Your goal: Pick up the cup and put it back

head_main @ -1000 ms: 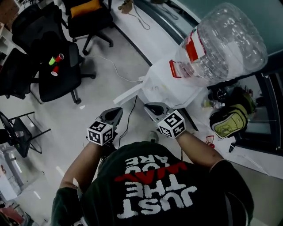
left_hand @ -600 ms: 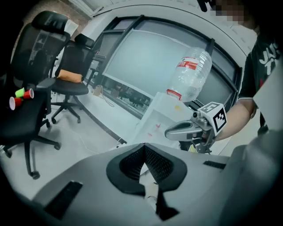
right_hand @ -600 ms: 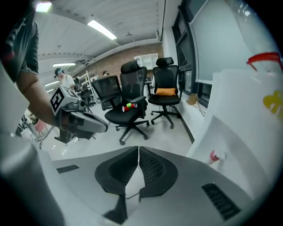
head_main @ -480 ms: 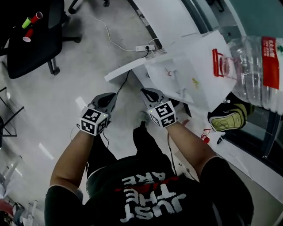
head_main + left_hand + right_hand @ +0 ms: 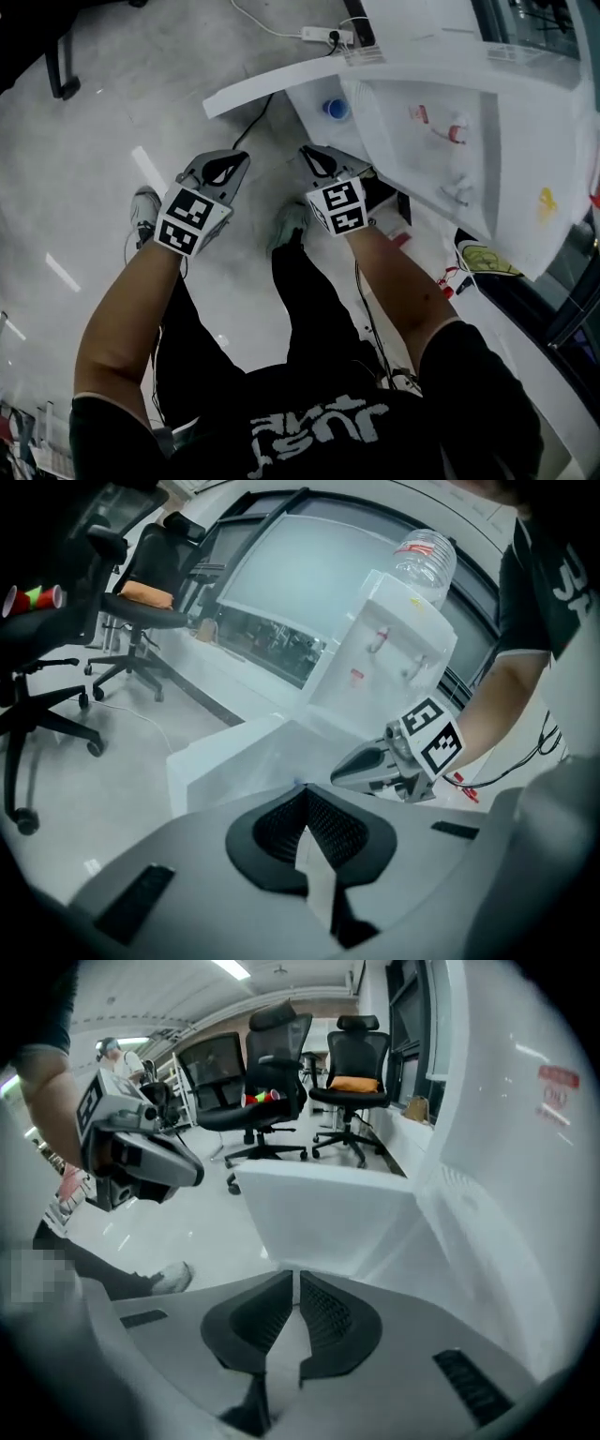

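White plastic water dispenser (image 5: pixel 506 141) close ahead, we carry the left gripper (image 5: pixel 302 791) and right gripper (image 5: pixel 292 1279) closed and empty, evidently in transit, the small red and green cups (image 5: pixel 262 1098) resting well apart from it on a black office chair (image 5: pixel 274 1049).

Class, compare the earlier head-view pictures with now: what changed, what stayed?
The view has swung down over the white water dispenser; its clear plastic bottle and the black office chair have left the head view. Nothing was grasped or released. The left gripper and right gripper remain shut, empty, side by side.
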`<control>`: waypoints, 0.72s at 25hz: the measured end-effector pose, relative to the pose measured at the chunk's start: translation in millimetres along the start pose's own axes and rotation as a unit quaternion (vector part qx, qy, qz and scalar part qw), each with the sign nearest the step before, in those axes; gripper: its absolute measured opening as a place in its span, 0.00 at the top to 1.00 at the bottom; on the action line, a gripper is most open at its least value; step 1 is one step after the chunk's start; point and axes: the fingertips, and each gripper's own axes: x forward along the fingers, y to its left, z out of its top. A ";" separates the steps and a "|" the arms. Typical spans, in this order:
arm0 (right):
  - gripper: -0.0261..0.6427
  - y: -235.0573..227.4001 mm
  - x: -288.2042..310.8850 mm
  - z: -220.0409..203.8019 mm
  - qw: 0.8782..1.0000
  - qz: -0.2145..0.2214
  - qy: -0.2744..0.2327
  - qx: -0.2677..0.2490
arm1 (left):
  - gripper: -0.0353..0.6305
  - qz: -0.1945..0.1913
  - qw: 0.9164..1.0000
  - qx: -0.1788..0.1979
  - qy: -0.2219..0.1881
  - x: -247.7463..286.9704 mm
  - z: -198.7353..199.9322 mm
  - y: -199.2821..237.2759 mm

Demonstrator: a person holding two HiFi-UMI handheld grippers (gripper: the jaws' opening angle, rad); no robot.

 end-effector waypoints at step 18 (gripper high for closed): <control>0.71 -163.7 149.2 -153.9 0.975 -0.187 0.117 -0.015 | 0.94 -0.053 0.997 0.043 0.033 120.6 -95.7 34.2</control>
